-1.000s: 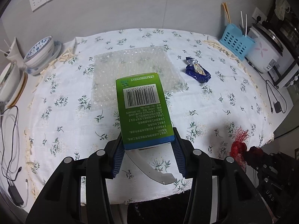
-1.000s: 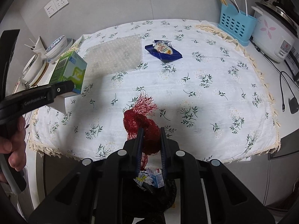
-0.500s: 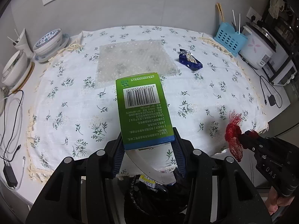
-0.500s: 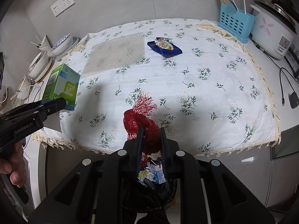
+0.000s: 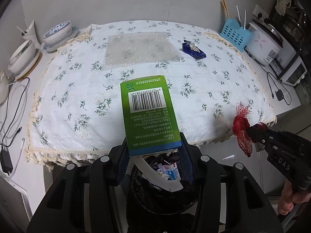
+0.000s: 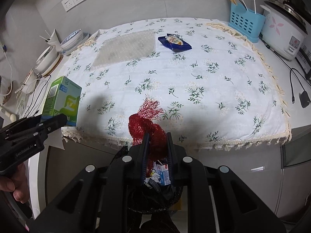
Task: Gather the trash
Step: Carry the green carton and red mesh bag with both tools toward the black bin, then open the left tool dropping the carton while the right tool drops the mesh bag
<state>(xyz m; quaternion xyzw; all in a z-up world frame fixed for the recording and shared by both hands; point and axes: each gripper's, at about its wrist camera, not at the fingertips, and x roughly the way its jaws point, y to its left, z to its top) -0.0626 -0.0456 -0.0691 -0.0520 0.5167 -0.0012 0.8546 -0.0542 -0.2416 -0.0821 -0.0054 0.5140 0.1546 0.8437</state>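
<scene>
White flowered tablecloth (image 5: 81, 104) covers the table, with a blue snack wrapper (image 6: 174, 42) lying on it. My left gripper (image 5: 154, 153) squeezes a green cardboard box (image 5: 148, 112), and my right gripper (image 6: 157, 145) pinches a red mesh net bag (image 6: 148, 122), both above the black trash bin (image 6: 165, 200).

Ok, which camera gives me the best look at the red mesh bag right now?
The right wrist view: the red mesh bag sits centred and close, pinched in the right gripper above the black-lined trash bin. The left wrist view shows it only small at the right edge, side-on, hanging from that gripper.
</scene>
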